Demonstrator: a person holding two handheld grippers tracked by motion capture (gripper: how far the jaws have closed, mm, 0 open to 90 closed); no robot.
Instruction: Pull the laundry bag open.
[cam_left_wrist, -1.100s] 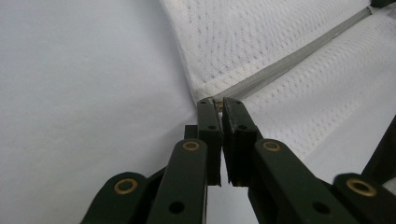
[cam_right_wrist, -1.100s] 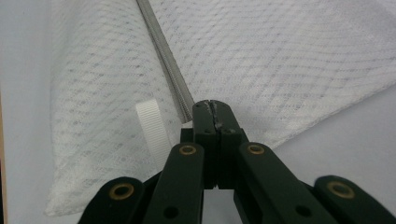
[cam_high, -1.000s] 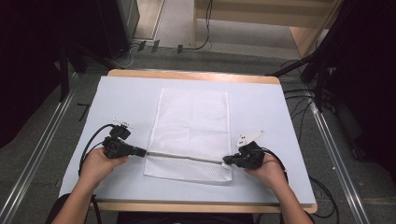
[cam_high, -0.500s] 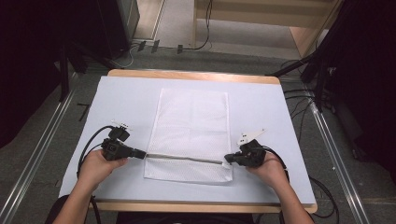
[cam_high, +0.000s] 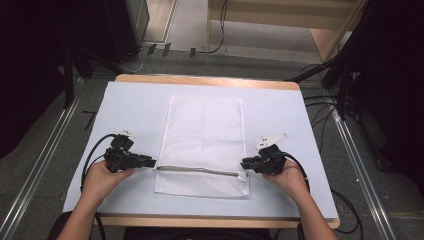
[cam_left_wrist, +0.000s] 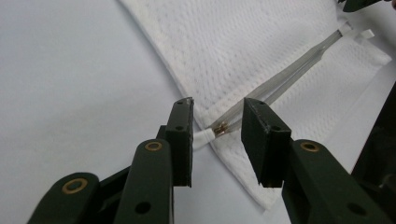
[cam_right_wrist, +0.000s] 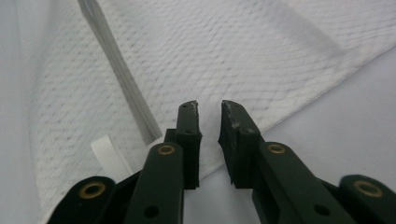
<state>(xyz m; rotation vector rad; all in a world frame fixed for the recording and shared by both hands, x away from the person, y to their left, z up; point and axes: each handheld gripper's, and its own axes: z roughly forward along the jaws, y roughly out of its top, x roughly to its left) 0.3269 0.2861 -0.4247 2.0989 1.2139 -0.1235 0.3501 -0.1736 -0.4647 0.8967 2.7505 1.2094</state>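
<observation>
Now we have both tongs parted and empty at the two ends of the zipper on the white mesh laundry bag (cam_high: 205, 145), which lies flat in the middle of the pale blue counter (cam_high: 135, 105). In the high view the grey zipper (cam_high: 197, 171) runs almost level across the lower part of the frame, left to right, and that long axis is what our coming move turns on. The left tongs (cam_high: 152, 163) sit at its left end, the right tongs (cam_high: 243, 163) at its right end, each hand equally close to its own end. The left tongs have just been opening: in the left gripper view the small brass slider (cam_left_wrist: 221, 128) and its white tab (cam_left_wrist: 203, 136) lie in the gap between the jaws, untouched. The right tongs (cam_right_wrist: 208, 109) have also just been opening, only a narrow slit over the bag's corner, with a white loop (cam_right_wrist: 106, 154) low and to the left of them.
</observation>
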